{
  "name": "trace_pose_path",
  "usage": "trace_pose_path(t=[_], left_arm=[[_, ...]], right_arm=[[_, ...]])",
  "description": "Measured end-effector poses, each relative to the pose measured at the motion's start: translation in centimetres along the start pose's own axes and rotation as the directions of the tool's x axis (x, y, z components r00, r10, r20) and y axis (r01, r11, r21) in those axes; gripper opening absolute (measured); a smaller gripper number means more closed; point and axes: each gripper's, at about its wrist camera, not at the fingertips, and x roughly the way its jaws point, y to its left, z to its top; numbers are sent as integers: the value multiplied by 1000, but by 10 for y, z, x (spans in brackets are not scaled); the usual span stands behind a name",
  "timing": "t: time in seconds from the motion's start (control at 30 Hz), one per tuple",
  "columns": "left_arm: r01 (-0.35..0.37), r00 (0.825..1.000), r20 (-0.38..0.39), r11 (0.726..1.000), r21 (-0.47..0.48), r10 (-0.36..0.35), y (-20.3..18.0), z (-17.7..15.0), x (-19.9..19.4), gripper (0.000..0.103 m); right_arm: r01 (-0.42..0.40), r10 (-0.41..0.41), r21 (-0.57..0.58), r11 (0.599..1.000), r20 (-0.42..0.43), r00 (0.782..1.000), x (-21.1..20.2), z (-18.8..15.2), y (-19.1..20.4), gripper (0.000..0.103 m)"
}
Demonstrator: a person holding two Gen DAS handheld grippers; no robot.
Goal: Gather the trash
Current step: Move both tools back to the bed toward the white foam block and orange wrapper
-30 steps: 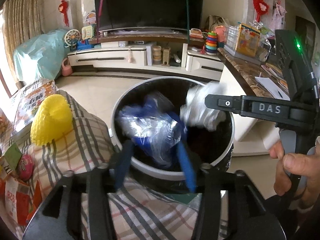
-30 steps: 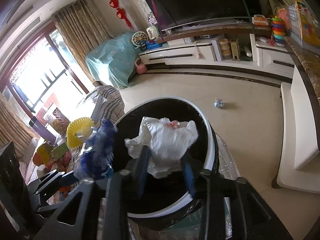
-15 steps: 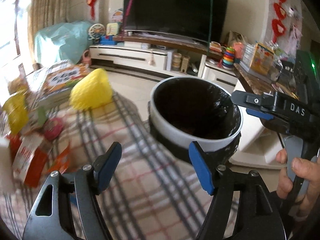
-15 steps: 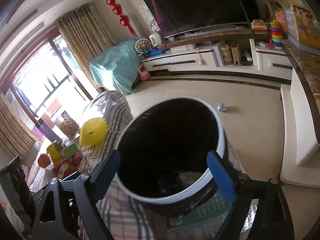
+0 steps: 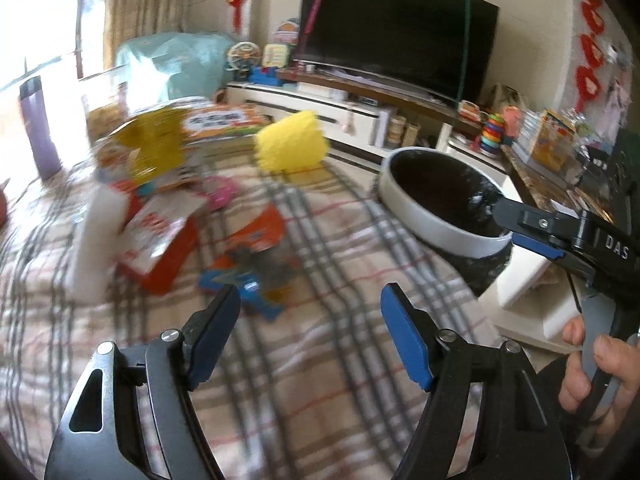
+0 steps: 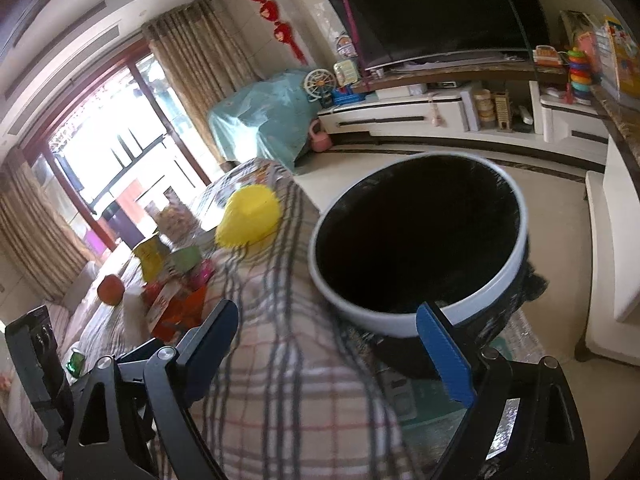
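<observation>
A round white bin (image 5: pixel 432 222) with a black liner stands at the table's right edge; it also shows in the right wrist view (image 6: pixel 360 308). My left gripper (image 5: pixel 310 316) is open and empty above the plaid tablecloth (image 5: pixel 320 380), facing a blue and orange wrapper (image 5: pixel 250 268), a red and white packet (image 5: pixel 160 240) and a yellow foam net (image 5: pixel 290 146). My right gripper (image 6: pixel 332 344) is open and empty, just in front of the bin's near rim. It also shows at the right of the left wrist view (image 5: pixel 536 236).
More packets, a pink item (image 5: pixel 220 194), a white bottle (image 5: pixel 94 240) and a purple flask (image 5: pixel 40 128) lie on the left of the table. An orange fruit (image 6: pixel 110 288) sits far left. A TV stand (image 6: pixel 460 116) is across the floor.
Both grippers opened and dropped the blue bag and the white wad into the bin. The left gripper then swung left over the table; the right pulled back from the bin.
</observation>
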Motion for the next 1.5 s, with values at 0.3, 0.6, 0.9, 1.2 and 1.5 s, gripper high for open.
trace_pose_path(t=[0.3, 0.6, 0.9, 1.2, 1.5], left_arm=[[-53, 999, -3, 996, -77, 53, 41, -16, -17, 74], [-99, 995, -2, 986, -131, 99, 77, -25, -27, 75], [-128, 992, -11, 977, -169, 128, 105, -26, -31, 75], [-117, 993, -42, 976, -186, 112, 127, -19, -23, 79], [-90, 995, -48, 986, -141, 84, 150, 4, -6, 83]], right_arm=[[-45, 43, -29, 999, -47, 998, 16, -23, 33, 92], [-89, 83, -59, 994, -98, 992, 35, -40, 66, 92], [-120, 109, -83, 989, -128, 986, 52, -46, 91, 92], [-139, 125, -81, 987, -159, 979, 70, -48, 106, 92], [-156, 139, -85, 984, -176, 975, 90, -40, 117, 91]])
